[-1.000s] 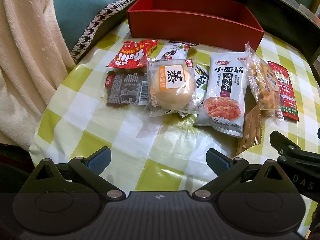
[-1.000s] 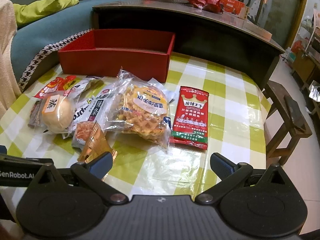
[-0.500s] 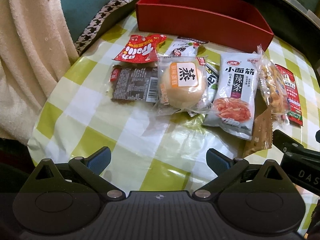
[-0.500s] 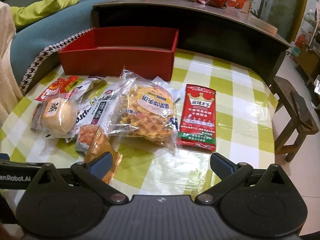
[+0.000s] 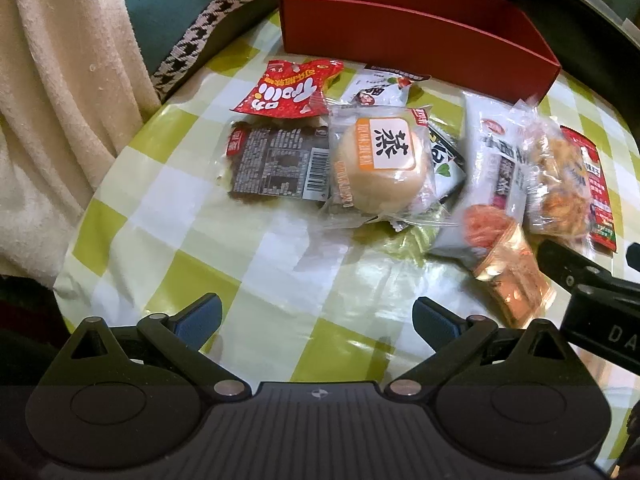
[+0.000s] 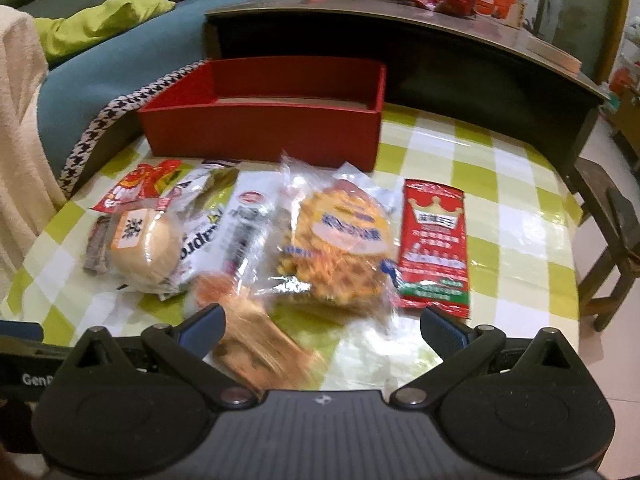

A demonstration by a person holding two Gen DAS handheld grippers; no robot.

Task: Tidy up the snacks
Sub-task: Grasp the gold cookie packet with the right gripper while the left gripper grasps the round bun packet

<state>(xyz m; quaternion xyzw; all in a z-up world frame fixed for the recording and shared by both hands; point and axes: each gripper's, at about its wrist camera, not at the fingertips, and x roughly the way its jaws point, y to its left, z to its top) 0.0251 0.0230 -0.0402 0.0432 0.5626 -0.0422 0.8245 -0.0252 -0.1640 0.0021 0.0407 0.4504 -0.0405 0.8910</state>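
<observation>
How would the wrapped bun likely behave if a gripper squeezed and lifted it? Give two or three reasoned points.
The bun looks puffy and rounded, so it is probably light and would dent under a firm squeeze. Its clear wrapper is glossy and loose at the edges, so fingers may slip or catch only film. It lies across other packets, so lifting it could shift them.

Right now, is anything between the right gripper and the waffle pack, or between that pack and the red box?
Nothing blocks the open right gripper: the waffle pack lies just ahead, on top of the pile. A small orange packet sits beside its left finger. Only bare tablecloth separates the pack from the red box.
</observation>
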